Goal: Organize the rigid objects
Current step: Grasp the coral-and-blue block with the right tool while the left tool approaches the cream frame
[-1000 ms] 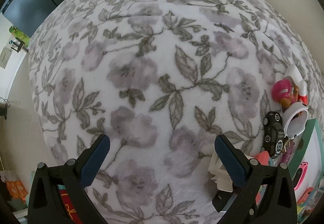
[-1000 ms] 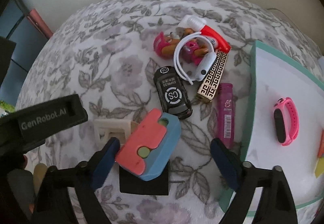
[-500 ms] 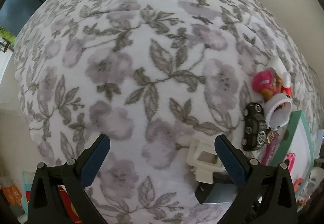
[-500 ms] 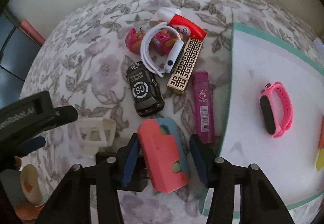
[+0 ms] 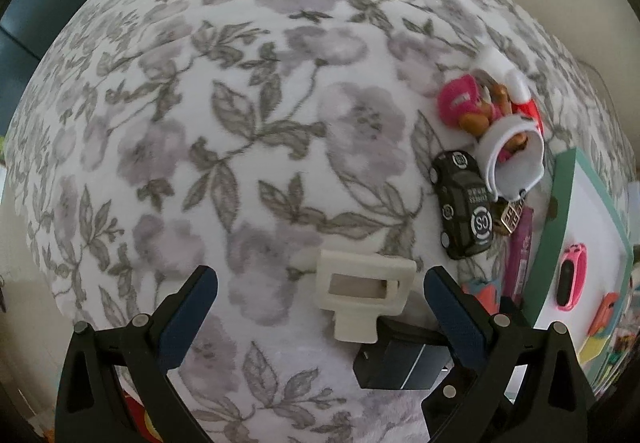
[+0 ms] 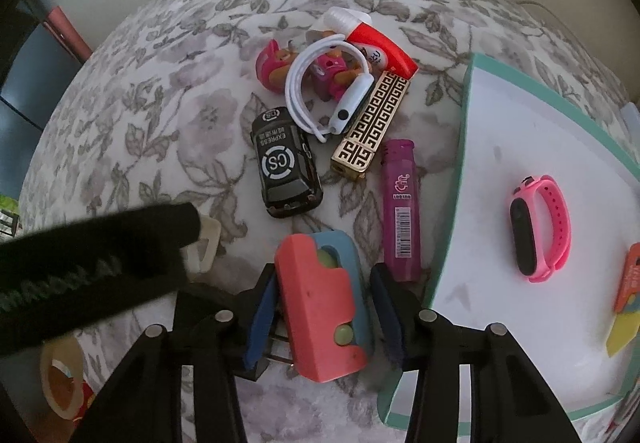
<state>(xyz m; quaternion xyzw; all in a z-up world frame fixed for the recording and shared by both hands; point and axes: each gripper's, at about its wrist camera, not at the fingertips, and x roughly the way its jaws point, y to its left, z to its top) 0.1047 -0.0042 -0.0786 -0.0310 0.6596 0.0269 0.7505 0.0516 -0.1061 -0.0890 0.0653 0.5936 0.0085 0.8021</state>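
Beside the teal-rimmed tray (image 6: 464,147), on the flowered blanket (image 5: 248,115), a small heap of rigid things is gathered. Nearest the tray's left edge a purple lighter (image 6: 401,211) is laid lengthwise, almost touching the rim. Left of it a gold patterned lighter (image 6: 372,125) is set at a slant, and further from the tray a black toy car (image 6: 285,163) is parked. Behind these, away from the tray's near corner, a white wristband (image 6: 320,91) is looped over a pink toy figure (image 6: 276,63), with a red-and-white tube (image 6: 376,43) at the back. On the tray's white floor a pink wristband (image 6: 540,227) is seen, with much bare floor around it; orange and yellow pieces are cut off at the far right edge.

A red-and-blue block (image 6: 324,303) is flanked by the right gripper (image 6: 324,317) just off the tray's near left corner. Its jaws are closing; the pads are seen close against the block's sides, but whether both are pressing cannot be told.

Farther from the tray, a cream plastic clip (image 5: 362,289) is lying flat, partly over a dark box (image 5: 394,363). The left gripper (image 5: 320,307) is held above it with jaws spread wide, nothing pinched, the clip lying nearer its tray-side finger. Away from the tray, past the clip, a broad stretch of blanket is left bare up to its rounded edge.
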